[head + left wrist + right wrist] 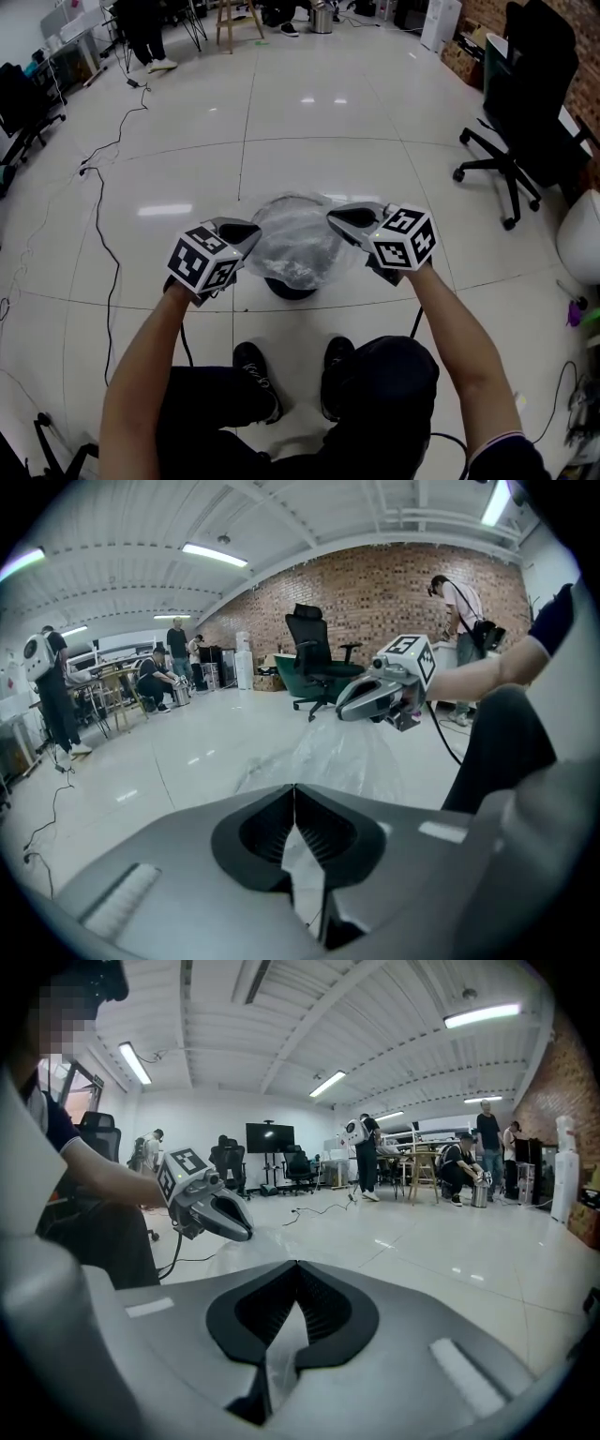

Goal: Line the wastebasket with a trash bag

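R tongs (297,1265): jaws together, clear trash bag (284,1349) film pinched betw. pads. L tongs (240,1228) upper left w/ marker cube (184,1172), film reaching toward them. Bkgd: glossy floor (450,1241), dark monitor (269,1137), people (469,1162).

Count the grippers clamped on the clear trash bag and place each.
2. The left gripper holds the trash bag at its left edge, the right gripper at its right edge, above the wastebasket. Neither is hidden.

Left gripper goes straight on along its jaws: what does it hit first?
Left gripper meets the bag it grips, stretched ahead; beyond, probably the right gripper, slightly high and right. Depth unclear.
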`<state>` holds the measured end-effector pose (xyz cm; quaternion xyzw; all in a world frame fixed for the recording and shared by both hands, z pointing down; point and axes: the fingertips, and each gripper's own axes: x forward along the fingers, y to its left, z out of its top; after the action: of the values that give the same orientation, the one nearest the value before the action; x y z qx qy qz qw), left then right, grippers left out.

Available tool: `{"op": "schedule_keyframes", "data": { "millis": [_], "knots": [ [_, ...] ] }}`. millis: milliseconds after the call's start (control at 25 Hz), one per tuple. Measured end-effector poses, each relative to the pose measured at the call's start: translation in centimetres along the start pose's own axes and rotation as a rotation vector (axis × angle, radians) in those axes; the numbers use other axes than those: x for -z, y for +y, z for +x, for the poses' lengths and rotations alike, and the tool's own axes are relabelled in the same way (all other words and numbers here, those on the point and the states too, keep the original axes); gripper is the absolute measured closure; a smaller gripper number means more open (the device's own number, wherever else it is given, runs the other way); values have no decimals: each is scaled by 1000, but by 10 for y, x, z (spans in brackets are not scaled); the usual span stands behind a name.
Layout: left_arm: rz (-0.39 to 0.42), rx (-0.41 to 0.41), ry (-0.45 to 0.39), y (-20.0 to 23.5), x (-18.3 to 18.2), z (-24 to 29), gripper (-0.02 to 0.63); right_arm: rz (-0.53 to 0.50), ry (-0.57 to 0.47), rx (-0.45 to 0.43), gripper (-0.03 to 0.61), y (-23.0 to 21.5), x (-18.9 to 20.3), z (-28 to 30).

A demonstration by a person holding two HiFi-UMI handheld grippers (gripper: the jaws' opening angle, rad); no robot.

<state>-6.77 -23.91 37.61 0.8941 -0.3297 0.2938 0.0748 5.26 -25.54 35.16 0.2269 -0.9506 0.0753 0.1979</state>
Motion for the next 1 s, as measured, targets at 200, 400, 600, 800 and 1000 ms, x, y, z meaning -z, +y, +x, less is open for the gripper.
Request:
{"op": "schedule_keyframes", "data": {
  "millis": [200,400,600,800,1000],
  "knots": [
    [54,2,27,-19,7,-10,597,-35,0,-15,577,22,10,-11],
    [55,15,41,-34,19,-15,597,-45,-1,-43,577,41,24,-18],
    [53,48,79,-51,41,-14,597,-36,21,-77,577,57,46,-18],
    [64,89,145,-72,68,-7,597,-9,55,-110,577,72,75,-18],
    [51,115,191,-86,97,4,597,10,102,-125,577,80,105,-12]
  ]
}}
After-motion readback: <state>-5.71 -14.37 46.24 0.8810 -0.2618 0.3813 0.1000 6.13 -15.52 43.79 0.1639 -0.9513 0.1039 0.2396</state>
